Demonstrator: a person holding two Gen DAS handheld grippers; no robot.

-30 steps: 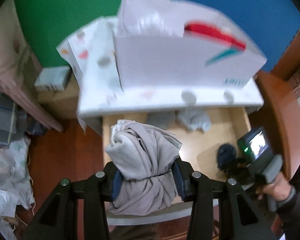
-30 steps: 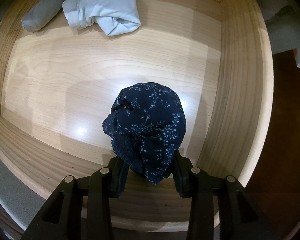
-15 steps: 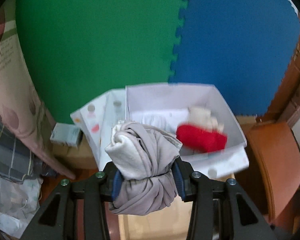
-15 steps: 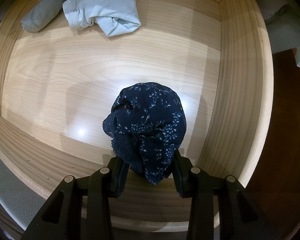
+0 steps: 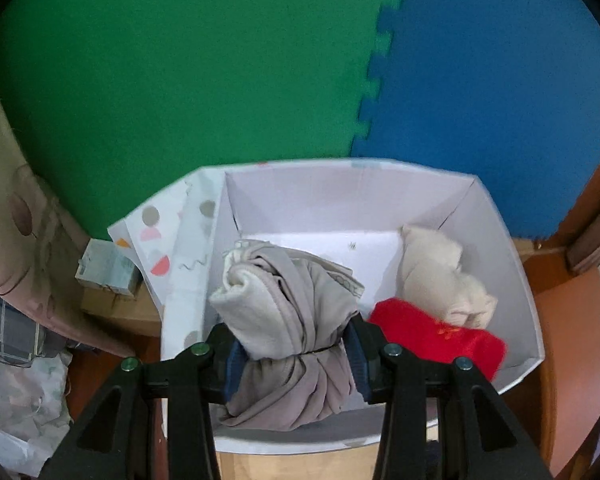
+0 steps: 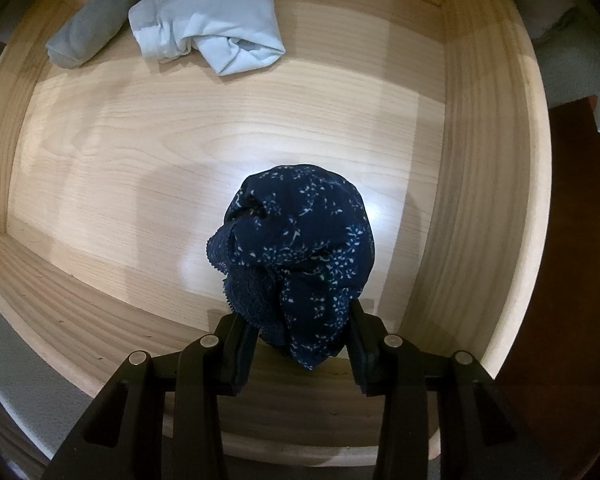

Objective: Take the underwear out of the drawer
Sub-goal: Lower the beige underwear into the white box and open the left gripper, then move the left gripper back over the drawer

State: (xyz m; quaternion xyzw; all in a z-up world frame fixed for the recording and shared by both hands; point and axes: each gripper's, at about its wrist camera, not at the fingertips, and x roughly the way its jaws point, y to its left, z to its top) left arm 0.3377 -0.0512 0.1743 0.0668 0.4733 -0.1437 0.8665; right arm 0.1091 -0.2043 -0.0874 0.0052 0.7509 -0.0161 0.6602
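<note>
The green and blue foam mat wall [image 5: 180, 80] fills the far side of my left view. Under it stands the big white cardboard box [image 5: 496, 232], open at the top, so I judge it is the place where the clothes must go. Inside it lie already a red folded garment [image 5: 440, 340] and a cream soft bundle [image 5: 440, 280], both at its right side.

In my right view the pale wooden drawer [image 6: 492, 160] is nearly empty. At its far wall rest a light blue crumpled garment [image 6: 208, 28] and, just beside it, a grey rolled piece [image 6: 88, 28].

My left gripper [image 5: 296, 354] pinches a beige-grey rolled underwear [image 5: 288, 312] at its middle, where a thin band ties it, so the roll cannot open. It hangs over the near edge of the box, not yet let go.

My right gripper [image 6: 300, 340] points down into the drawer and holds a dark navy flowered underwear with lace edge [image 6: 300, 256]. The cloth is bunched between the jaws, and its top part is over the drawer floor. I think this hand waits for its turn at the box.
</note>
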